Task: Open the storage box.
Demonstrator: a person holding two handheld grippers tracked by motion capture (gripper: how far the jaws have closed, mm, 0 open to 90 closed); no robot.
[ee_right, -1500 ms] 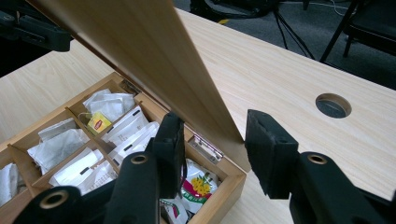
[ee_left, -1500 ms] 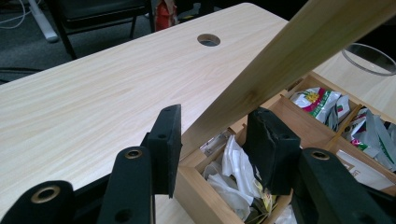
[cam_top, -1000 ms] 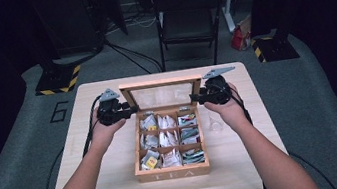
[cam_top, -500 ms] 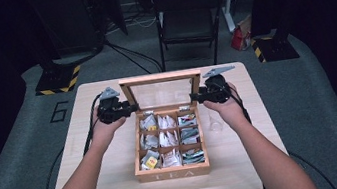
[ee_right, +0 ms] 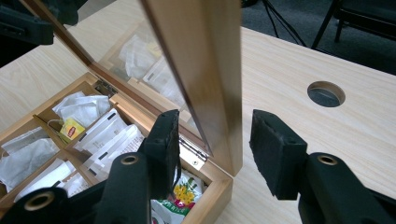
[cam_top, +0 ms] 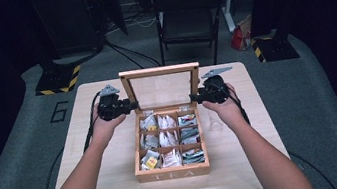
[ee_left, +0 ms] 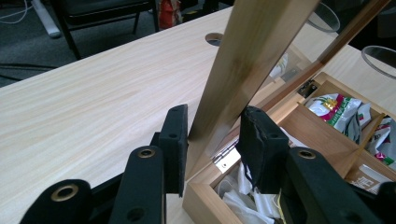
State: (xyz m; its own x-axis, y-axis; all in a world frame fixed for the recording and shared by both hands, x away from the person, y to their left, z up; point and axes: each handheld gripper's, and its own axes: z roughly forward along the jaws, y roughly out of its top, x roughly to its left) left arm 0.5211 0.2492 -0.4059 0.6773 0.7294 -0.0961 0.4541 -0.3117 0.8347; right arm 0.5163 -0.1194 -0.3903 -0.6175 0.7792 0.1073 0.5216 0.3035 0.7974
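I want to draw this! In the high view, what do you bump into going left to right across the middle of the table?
Left gripper → upright glass lid of the tea box → right gripper, all on the table.

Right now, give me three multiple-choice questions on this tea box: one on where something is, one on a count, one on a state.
1. Where on the tea box is the TEA lettering? A the wall nearest the person; B the glass; C the left wall.
2. How many compartments? A four; B six; C nine.
3. The lid is: A shut; B standing open; C taken off.
Answers: A, the high view shows the letters on the near wall; C, three rows of three; B, it stands upright on its hinges.
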